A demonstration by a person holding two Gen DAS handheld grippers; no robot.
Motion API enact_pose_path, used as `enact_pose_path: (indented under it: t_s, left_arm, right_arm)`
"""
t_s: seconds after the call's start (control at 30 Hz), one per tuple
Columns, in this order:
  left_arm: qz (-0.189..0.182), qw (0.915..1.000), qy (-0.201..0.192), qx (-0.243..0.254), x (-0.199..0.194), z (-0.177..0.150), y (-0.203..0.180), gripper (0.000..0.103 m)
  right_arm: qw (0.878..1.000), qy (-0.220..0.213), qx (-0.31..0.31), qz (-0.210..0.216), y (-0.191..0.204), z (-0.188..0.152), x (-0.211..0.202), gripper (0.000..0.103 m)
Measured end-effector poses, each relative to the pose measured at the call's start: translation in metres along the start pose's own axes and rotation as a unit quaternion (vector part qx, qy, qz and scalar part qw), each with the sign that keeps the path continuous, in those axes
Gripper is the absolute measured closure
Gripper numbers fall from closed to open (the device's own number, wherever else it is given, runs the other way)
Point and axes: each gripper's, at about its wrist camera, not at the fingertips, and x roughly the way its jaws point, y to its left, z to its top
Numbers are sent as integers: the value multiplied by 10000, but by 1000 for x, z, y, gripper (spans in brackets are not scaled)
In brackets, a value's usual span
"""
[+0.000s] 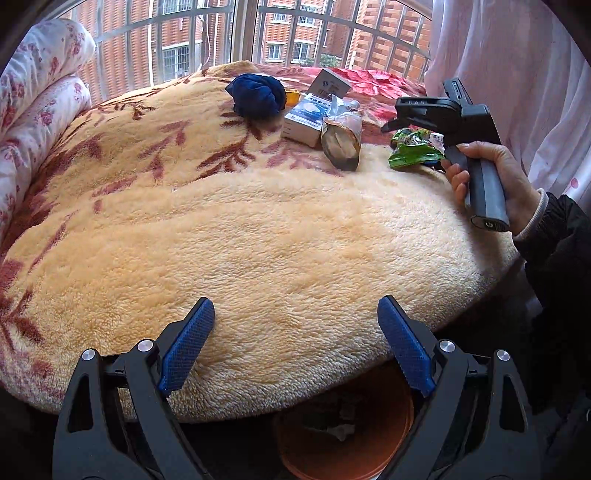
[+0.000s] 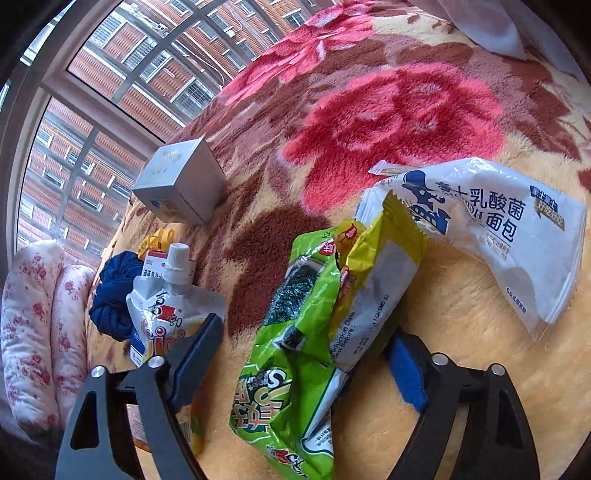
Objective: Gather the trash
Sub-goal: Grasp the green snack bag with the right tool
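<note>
White bread wrapper (image 2: 491, 236) (right view only) beside green wrapper (image 2: 295, 332).

Fleece blanket (image 1: 258, 229), cream with red floral print. Rolled floral quilt (image 1: 40, 92) at left. Barred window (image 1: 207, 33); pink curtain (image 1: 517, 74).

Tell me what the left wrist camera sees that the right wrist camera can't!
Only the left view shows the person's hand holding the right hand-held gripper, plus an orange bin below the bed edge. Only the right view shows the white bread wrapper and the yellow wrapper. Both show the green snack bag, the blue cloth, the grey box and the fuzzy blanket.
</note>
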Motion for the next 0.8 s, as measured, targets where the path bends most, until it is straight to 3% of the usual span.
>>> enact_pose_path:
  t_s: [0.03, 0.17, 0.47, 0.8]
  left_arm:
    - [-8, 10000, -1, 4, 1, 2, -1, 15]
    - [-68, 10000, -15, 71, 7, 17, -8, 15]
    - [-472, 9989, -17, -62, 40, 92, -30, 15]
    - [-210, 9995, 218, -121, 99, 157, -39, 15]
  right_arm:
    - [9999, -18, -70, -77, -1, -2, -1, 47]
    - [9997, -39, -182, 153, -13, -8, -11, 59]
    - [9932, -386, -852, 691, -15, -43, -66, 60]
    - [9838, -772, -1224, 1059, -30, -94, -127, 60]
